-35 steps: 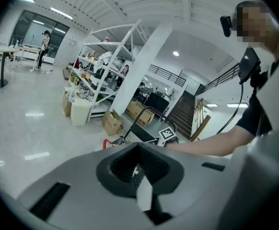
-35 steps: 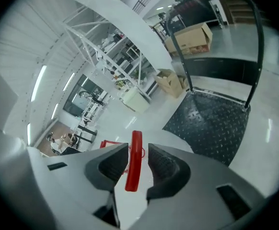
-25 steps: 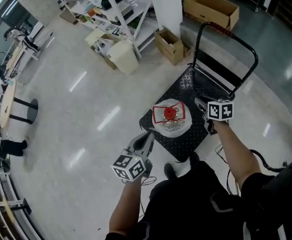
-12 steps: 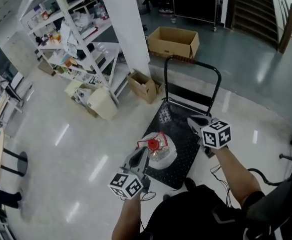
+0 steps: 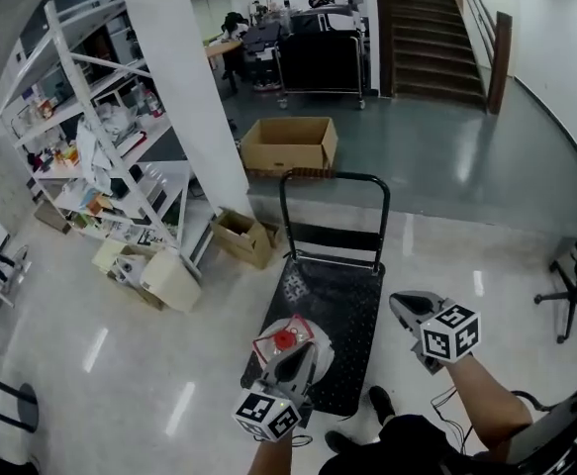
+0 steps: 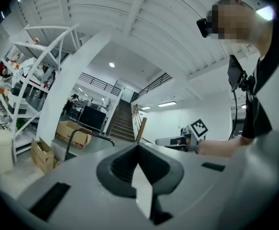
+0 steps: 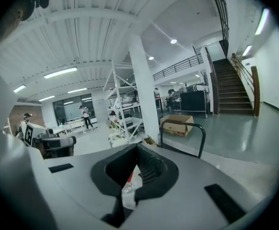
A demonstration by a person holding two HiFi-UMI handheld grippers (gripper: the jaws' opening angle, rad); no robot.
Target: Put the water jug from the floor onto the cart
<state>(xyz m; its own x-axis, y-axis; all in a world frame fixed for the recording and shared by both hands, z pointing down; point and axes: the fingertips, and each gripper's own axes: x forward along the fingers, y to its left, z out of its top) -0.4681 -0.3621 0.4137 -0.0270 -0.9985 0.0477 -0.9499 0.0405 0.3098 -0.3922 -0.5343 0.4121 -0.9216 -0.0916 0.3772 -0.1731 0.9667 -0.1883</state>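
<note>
Glossy floor (image 5: 120,364) surrounds the wheeled bench (image 5: 352,305); the water jug (image 5: 280,342) stands on its near left corner. Our left gripper (image 5: 301,354), by the jug, and right gripper (image 5: 400,303), off the right edge, have fingers closed, empty.

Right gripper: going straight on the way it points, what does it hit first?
Likely the platform cart's black tubular handle, just right of the right gripper's line; depth is unclear.
</note>
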